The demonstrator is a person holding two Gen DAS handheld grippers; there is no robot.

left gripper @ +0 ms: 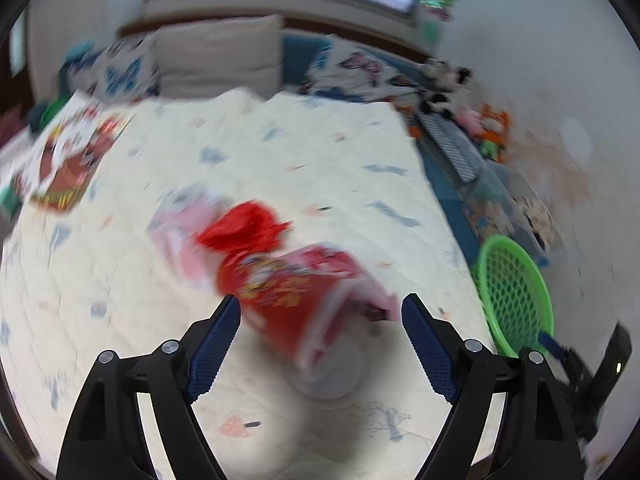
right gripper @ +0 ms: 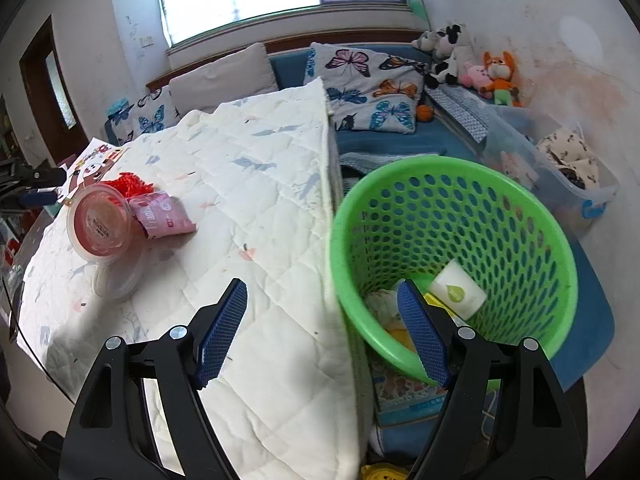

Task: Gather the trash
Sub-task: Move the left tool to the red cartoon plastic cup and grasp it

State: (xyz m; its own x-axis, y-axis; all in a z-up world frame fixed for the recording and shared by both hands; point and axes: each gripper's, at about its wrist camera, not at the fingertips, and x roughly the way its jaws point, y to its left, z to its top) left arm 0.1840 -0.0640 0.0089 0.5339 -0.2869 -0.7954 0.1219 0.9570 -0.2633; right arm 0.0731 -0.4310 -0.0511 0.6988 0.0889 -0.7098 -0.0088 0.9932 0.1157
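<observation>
Left wrist view: open left tool (left gripper: pixel 320 320) angled down over red cup (left gripper: pixel 296 292).

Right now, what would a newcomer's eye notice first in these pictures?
Probably the bright green basket beside the quilted table, with some trash already inside. Next, the red cup lying on its side on the quilt, with a pink packet beside it.

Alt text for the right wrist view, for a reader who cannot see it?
The open right hand-held gripper hangs over a quilted table edge and a green basket already holding trash. A red cup and pink packet lie farther back.
</observation>
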